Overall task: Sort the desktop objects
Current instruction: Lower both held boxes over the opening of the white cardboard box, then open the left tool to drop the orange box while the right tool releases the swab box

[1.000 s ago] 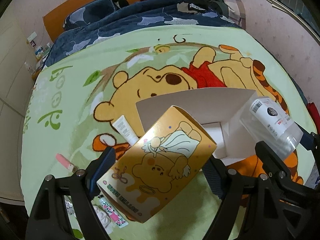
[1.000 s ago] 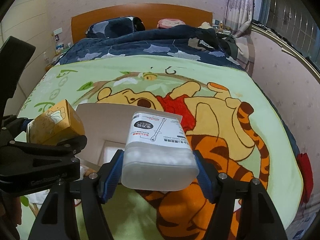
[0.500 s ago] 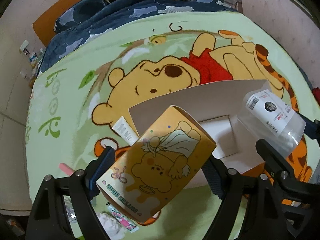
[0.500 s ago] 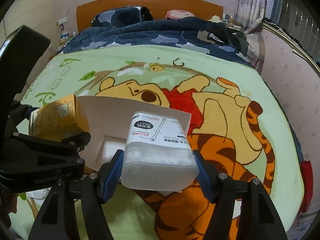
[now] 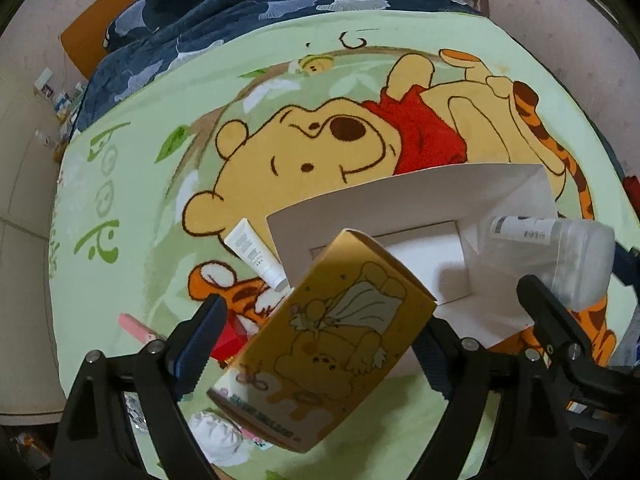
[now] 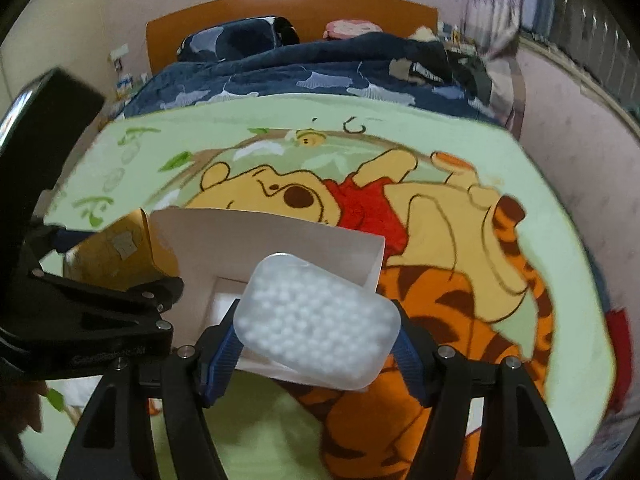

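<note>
The yellow box [image 5: 324,344] hides the items beneath it, probably packets.

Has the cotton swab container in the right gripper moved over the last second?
Yes. The cotton swab container has tipped forward: its label top faced the camera before, now its swab-filled base does, leaning over the white box.

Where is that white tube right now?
In the left wrist view the white tube lies on the Pooh blanket, just left of the white box, untouched.

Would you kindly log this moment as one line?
left gripper: holds yellow box | right gripper: holds cotton swab tub | both above white box
</note>
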Tool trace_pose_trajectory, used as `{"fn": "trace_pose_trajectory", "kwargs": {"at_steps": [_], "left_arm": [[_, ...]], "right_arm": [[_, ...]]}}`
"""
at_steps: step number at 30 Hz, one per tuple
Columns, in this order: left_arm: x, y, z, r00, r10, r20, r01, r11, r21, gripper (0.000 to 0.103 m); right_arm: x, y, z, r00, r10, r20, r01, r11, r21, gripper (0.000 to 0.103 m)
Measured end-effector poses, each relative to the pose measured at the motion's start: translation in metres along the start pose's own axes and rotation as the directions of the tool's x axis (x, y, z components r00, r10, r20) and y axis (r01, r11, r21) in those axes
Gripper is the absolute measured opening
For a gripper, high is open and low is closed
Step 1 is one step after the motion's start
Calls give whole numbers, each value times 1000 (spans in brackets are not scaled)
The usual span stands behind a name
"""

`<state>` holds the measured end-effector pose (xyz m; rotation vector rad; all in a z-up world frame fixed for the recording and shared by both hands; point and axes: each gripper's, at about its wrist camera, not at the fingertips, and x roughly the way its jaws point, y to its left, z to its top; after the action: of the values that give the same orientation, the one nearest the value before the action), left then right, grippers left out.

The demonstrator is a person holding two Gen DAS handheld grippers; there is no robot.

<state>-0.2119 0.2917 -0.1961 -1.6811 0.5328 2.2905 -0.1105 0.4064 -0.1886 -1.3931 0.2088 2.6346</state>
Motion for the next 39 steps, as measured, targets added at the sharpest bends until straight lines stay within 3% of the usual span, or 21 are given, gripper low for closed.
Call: {"fn": "trace_pose_trajectory", "kwargs": {"at_steps": [6, 14, 18, 23, 27, 30, 35, 39], "left_arm": [[2, -2, 3, 999, -32, -22, 32, 999, 5, 91], [3, -4, 5, 1000, -7, -22, 8, 1000, 21, 91], [3, -4, 5, 1000, 1, -19, -1, 1000, 27, 91], [5, 0, 3, 999, -37, -31, 38, 999, 17, 91], [7, 6, 2, 993, -103, -49, 102, 995, -22, 92], [4, 6, 3, 992, -116, -42, 115, 993, -27, 95], [-1, 1, 5, 994, -107, -38, 107, 994, -7, 96], [3, -5, 5, 994, -83, -77, 84, 996, 18, 97]], "right_arm": [[3, -9, 3, 999, 29, -14, -28, 998, 61, 70], [6, -3, 6, 1000, -7, -29, 7, 1000, 16, 70], [3, -6, 6, 998, 54, -15, -54, 998, 24, 70], [2, -1, 8, 997, 71, -36, -71, 997, -3, 70], [-3, -6, 11, 997, 70, -22, -70, 997, 19, 87], [-11, -11, 16, 995, 100, 8, -100, 994, 50, 93], [-20, -11, 20, 995, 98, 32, -100, 993, 55, 93], [-25, -11, 21, 994, 101, 47, -104, 992, 65, 93]]}}
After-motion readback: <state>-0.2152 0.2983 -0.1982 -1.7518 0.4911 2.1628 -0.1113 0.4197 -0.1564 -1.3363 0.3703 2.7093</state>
